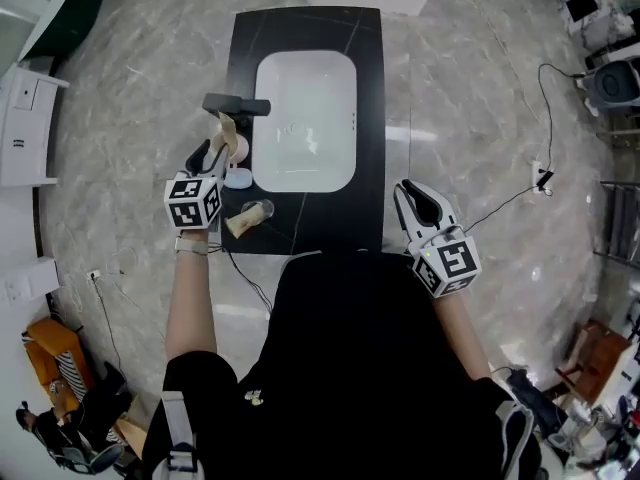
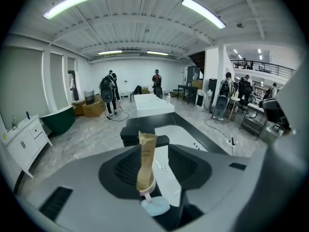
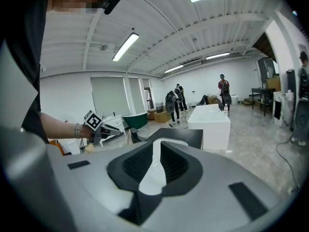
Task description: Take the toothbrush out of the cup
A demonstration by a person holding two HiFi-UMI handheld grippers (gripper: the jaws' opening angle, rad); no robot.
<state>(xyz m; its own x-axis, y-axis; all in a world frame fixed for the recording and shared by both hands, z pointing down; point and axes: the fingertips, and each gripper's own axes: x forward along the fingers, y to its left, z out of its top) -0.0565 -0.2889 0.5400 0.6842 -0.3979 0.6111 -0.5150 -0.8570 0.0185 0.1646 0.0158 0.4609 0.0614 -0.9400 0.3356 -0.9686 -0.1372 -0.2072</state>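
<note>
By the counter's (image 1: pixel 370 118) left edge, the left gripper (image 1: pixel 218 150) straddles a tube (image 2: pixel 146 161).

Black counter (image 1: pixel 368 118), white sink (image 1: pixel 305 118), left gripper (image 1: pixel 212 152) by tan tube (image 1: pixel 227 128), right gripper (image 1: pixel 408 191) beside counter

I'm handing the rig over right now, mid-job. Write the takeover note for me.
Left gripper: open, empty, a tan tube standing in line with its gap, untouched.
Right gripper: shut, empty, right of the counter.
The clear cup is by the counter's front edge, beside the sink; a tan thing shows at it, toothbrush not certain.
Done: no toothbrush held.
To do: find the toothbrush, grip it, lift it out.
</note>
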